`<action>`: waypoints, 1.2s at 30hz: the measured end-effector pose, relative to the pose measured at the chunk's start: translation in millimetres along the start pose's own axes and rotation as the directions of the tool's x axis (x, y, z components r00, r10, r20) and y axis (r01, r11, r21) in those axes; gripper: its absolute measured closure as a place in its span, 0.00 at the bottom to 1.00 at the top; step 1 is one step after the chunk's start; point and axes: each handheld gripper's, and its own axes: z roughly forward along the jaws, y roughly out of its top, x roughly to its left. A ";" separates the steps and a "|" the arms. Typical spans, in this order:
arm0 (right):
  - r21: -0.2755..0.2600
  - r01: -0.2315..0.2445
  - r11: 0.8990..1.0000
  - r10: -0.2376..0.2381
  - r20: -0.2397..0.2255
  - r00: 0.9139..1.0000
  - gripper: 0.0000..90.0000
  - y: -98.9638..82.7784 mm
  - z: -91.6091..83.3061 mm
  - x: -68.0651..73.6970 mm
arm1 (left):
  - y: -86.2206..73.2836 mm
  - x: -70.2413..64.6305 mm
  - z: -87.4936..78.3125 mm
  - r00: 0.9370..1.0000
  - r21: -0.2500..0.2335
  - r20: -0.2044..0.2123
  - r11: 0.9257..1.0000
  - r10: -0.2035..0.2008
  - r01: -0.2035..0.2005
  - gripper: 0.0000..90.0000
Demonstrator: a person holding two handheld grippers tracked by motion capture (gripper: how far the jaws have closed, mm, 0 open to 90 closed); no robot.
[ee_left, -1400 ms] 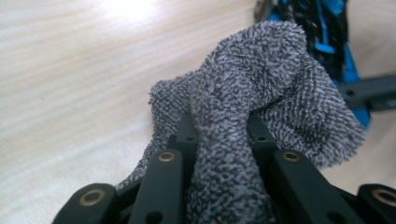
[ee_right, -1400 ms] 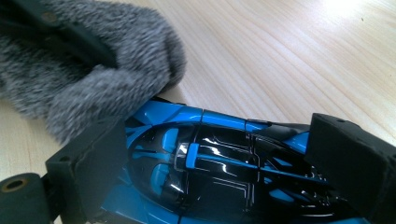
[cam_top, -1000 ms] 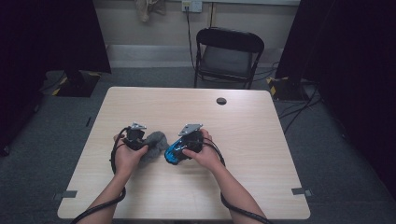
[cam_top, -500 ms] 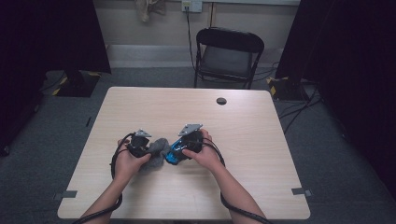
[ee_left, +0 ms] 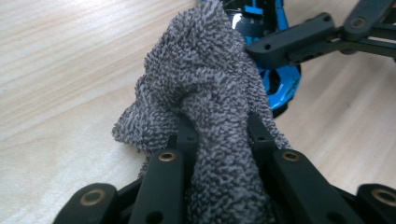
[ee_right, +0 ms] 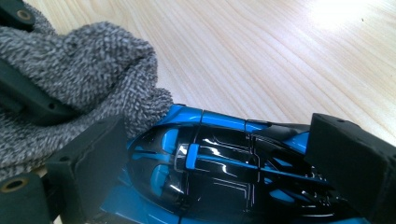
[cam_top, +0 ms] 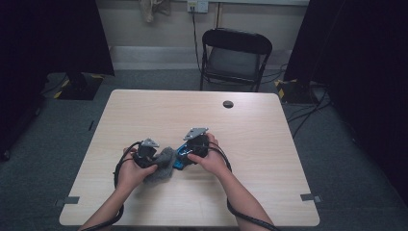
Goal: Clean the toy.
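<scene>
Wiping a toy car with a cloth is the work in hand, on the pale wooden desk (cam_top: 250, 144) near its front edge. Biggest of my things is the grey terry cloth (ee_left: 210, 93), bunched and pinched tight between the jaws of my left gripper (cam_top: 161, 160). Its free fold touches the car's end. Smaller is the glossy blue-and-black toy car (ee_right: 224, 163), clamped across its body by the jaws of my right gripper (cam_top: 185, 155), just above the desk. To do this well, I judge the right grip should hold the car steady while the cloth presses lightly along the shell, not against the jaws.
</scene>
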 end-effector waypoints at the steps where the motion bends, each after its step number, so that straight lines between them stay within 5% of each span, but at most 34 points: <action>1: -0.001 0.001 1.000 -0.001 0.001 1.000 0.06 -0.1 0.1 -0.1 | -0.6 -0.8 0.6 1.000 -0.009 0.000 1.000 -0.004 0.004 0.82; 19: -0.003 -0.002 1.000 0.002 0.003 1.000 0.06 0.1 0.3 1.1 | -5.5 -17.0 -0.2 0.997 0.011 0.073 1.000 0.021 -0.022 0.82; 31: 0.000 -0.002 1.000 0.002 0.003 1.000 0.06 0.1 0.0 0.7 | -5.1 -38.7 4.0 0.984 0.041 0.166 0.997 0.064 -0.072 0.83; 36: -0.013 -0.003 1.000 0.003 0.003 1.000 0.06 -1.3 0.0 1.1 | -3.4 -40.8 2.2 0.983 0.042 0.173 0.996 0.068 -0.076 0.83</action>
